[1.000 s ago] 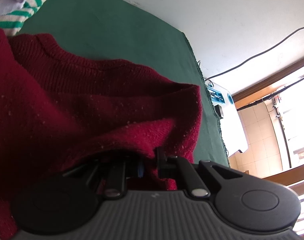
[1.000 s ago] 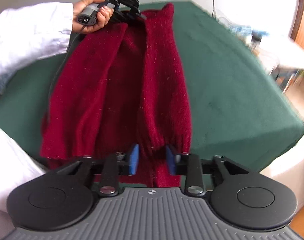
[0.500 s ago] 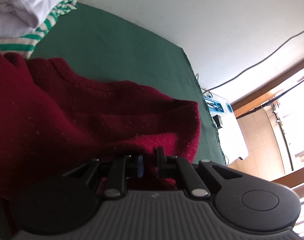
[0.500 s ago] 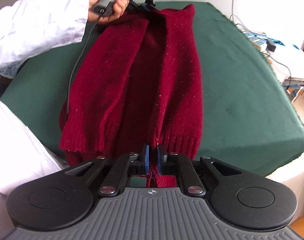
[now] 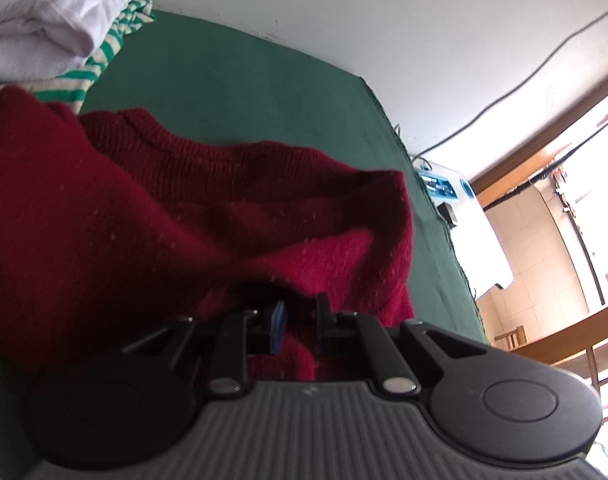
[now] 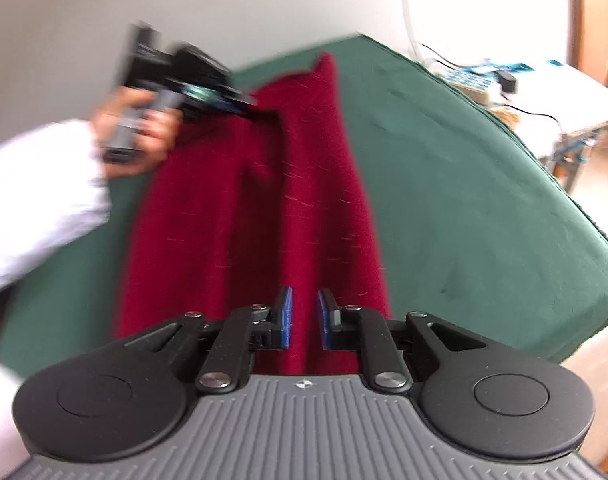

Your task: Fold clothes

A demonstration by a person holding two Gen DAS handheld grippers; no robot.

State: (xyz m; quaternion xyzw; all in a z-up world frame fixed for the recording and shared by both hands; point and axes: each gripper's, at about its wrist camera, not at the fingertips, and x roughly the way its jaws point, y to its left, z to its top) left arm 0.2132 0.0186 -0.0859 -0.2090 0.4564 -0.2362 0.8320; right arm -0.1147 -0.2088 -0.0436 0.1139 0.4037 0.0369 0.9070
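We held the red sweater [image 6: 264, 208] stretched lengthwise along the green counter [image 6: 463, 184], our left claw [image 5: 298, 326] clamped on its far end and our right claw [image 6: 304, 316], jaws easing apart, seemingly still pinching the near hem.

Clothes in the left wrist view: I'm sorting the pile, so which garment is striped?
The green-and-cream striped garment, lying under the white garment at the far corner; the red sweater is plain knit.

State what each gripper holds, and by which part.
The left gripper pinches the red sweater at its far, top end; the right gripper, jaws opening, has its near end between them.
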